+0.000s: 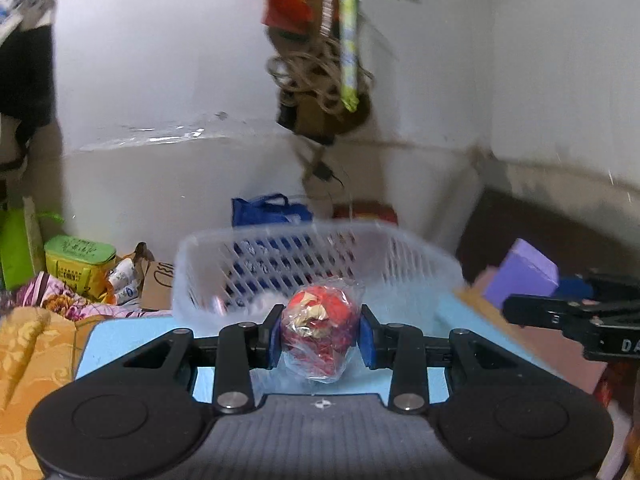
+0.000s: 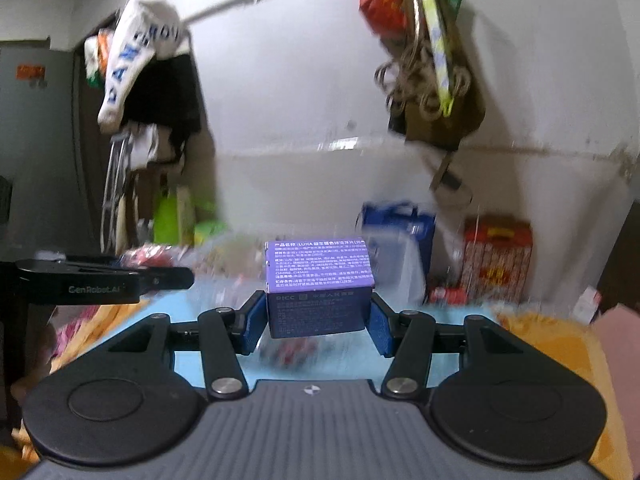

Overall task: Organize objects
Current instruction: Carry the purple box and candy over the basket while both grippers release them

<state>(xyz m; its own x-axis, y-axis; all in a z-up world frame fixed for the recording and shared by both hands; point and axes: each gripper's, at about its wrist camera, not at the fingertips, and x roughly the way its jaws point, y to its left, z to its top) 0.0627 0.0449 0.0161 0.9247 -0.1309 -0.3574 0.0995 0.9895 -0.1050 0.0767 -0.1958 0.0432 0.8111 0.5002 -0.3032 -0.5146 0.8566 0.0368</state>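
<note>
My left gripper (image 1: 320, 336) is shut on a red and gold ball-shaped toy in a clear plastic wrap (image 1: 320, 326), held just in front of a white slatted plastic basket (image 1: 404, 256) that stands on a light blue mat (image 1: 116, 340). My right gripper (image 2: 318, 318) is shut on a purple box with printed text (image 2: 319, 284), held above the mat (image 2: 188, 316). The box (image 1: 520, 272) and right gripper also show at the right of the left wrist view. The left gripper's body (image 2: 100, 276) shows at the left of the right wrist view.
A green-yellow tin (image 1: 80, 262), small packets and a cardboard box (image 1: 156, 280) lie left of the basket. A blue bag (image 1: 272, 210) and a red carton (image 2: 498, 258) stand against the white wall. Bags hang from the wall (image 1: 320, 52). Orange patterned cloth (image 1: 32, 356) surrounds the mat.
</note>
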